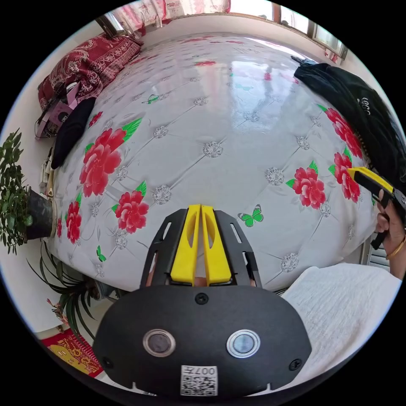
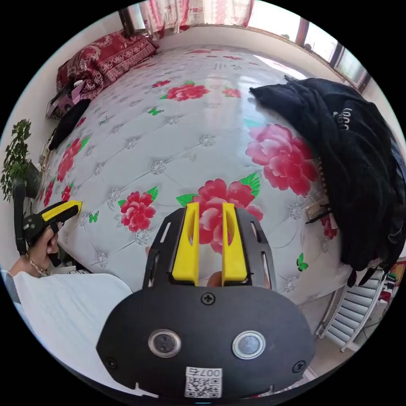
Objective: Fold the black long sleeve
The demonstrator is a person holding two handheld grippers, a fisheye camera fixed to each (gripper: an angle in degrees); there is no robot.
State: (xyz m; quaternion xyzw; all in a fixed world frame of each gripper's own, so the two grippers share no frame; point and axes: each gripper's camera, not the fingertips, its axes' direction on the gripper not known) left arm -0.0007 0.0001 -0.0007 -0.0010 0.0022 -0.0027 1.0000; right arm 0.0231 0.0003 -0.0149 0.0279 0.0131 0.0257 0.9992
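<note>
The left gripper [image 1: 200, 208] is closed on nothing; the right gripper [image 2: 210, 206] is open, near the black long sleeve [image 2: 359, 169] heaped on the flowery bed [image 2: 169, 139].

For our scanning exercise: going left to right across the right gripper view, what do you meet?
Potted plant → left gripper → right gripper → black long sleeve heaped on the bed's right side.

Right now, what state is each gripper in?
Left gripper: shut, holding nothing, over the floral bedspread.
Right gripper: open, empty; black long-sleeve garment lies untouched.
</note>
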